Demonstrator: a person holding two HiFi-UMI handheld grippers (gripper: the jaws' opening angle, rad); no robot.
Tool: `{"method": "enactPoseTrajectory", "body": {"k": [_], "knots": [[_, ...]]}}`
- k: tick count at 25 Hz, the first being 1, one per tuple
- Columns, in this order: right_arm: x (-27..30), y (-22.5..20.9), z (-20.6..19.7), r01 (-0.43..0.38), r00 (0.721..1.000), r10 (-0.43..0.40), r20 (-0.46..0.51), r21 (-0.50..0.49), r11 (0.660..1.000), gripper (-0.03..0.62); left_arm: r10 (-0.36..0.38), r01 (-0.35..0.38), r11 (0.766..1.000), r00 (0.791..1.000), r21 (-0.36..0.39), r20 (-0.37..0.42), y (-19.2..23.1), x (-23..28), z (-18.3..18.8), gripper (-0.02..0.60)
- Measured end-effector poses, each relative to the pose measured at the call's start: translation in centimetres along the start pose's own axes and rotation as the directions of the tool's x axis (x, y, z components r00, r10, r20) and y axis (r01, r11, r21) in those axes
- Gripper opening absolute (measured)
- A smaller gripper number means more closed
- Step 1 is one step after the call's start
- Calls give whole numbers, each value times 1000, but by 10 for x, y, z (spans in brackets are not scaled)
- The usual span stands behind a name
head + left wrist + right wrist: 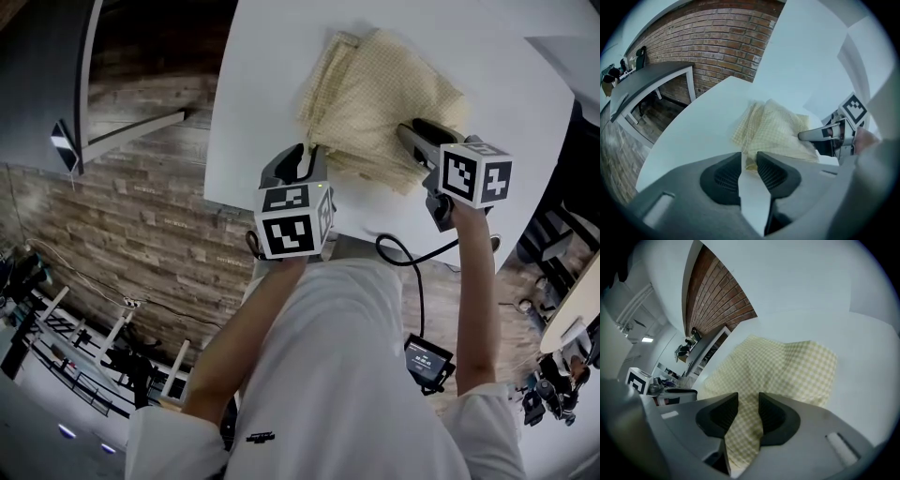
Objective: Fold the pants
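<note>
left gripper (749, 158), jaws narrowly apart, and right gripper (748, 399), wider, straddle the near edge of the pants (380, 94) unpinched — likely readying a fold.

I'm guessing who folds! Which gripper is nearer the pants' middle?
Right. The right gripper reaches out over the pants; the left gripper is only at their near edge.

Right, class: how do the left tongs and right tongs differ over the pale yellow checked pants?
The left tongs reach the pale yellow checked pants at their near left edge, only a cloth edge between the tips; the right tongs straddle the near right corner, cloth filling their gap. The left tongs' gap is narrower than the right tongs'. Both have jaws apart above the white table.
</note>
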State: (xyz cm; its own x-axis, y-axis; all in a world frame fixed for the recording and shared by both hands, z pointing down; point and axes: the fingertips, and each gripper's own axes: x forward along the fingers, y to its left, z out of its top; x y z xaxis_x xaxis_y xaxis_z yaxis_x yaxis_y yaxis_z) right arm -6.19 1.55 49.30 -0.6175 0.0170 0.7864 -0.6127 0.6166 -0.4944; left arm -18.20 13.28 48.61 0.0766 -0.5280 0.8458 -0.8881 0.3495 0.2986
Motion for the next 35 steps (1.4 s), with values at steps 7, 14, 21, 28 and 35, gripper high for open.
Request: {"method": "enactPoseTrajectory", "body": {"k": [7, 14, 21, 28, 35], "knots": [[-29, 18, -1, 52, 996, -54, 75, 33, 998, 61, -52, 51, 995, 999, 83, 8, -12, -28, 7, 88], [-53, 35, 7, 74, 981, -82, 176, 54, 996, 8, -106, 100, 987, 993, 122, 49, -23, -50, 17, 5], [-91, 59, 8, 60, 963, -77, 257, 75, 995, 8, -133, 100, 968, 982, 230, 133, -44, -88, 39, 5], [-133, 89, -1, 70, 930, -84, 358, 54, 996, 8, -286, 235, 925, 948, 297, 141, -80, -127, 45, 4], [-200, 116, -10, 72, 873, -61, 483, -5, 997, 8, -383, 301, 875, 910, 380, 161, -128, -171, 39, 3]]}}
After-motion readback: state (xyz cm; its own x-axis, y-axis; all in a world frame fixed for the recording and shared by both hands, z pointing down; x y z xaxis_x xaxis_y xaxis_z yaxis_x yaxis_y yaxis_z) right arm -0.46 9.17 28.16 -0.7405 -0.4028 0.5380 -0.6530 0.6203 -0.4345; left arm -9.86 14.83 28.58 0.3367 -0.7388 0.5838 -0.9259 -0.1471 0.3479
